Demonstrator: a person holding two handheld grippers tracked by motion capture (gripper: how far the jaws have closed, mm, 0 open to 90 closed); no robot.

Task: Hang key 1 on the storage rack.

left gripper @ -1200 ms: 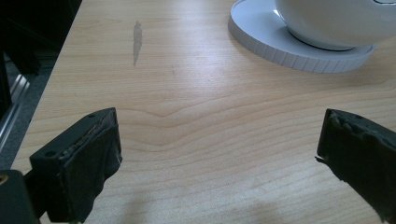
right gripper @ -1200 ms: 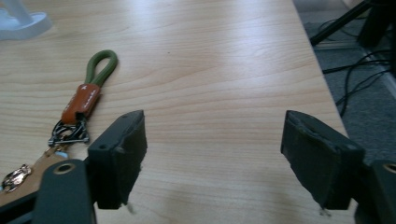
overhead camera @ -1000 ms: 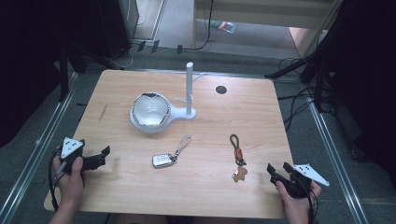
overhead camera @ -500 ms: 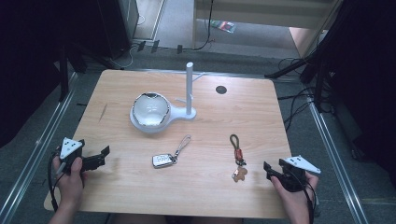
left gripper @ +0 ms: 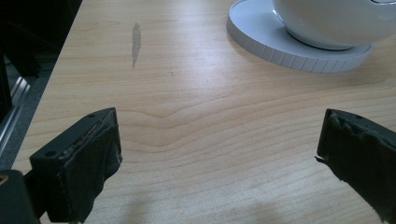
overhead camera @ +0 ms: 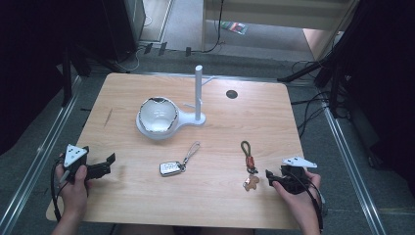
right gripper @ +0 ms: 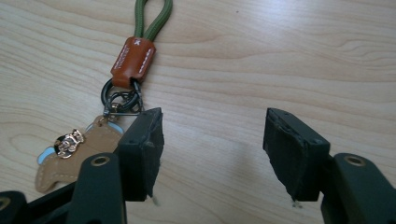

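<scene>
Wooden table [overhead camera: 220, 196]: keychain [overhead camera: 250, 164], key fob [overhead camera: 170, 168], stand [overhead camera: 195, 105].

Light wooden counter [overhead camera: 147, 205] from above, with a white bowl-shaped dish on a round white base [overhead camera: 157, 117] sitting toward the back, joined to a tall white post stand [overhead camera: 198, 95]. Nearer the front there's a silver car key fob on a thin strap [overhead camera: 171, 168], and off to its right a green cord keychain with a brown leather tag and a tan charm [overhead camera: 249, 166]. The right claw [overhead camera: 270, 176] sits just beside that charm, jaws partly apart after closing a bit — nothing between them. The left claw [overhead camera: 108, 164] is over by the counter's left edge, jaws apart, well away from the fob.
</scene>
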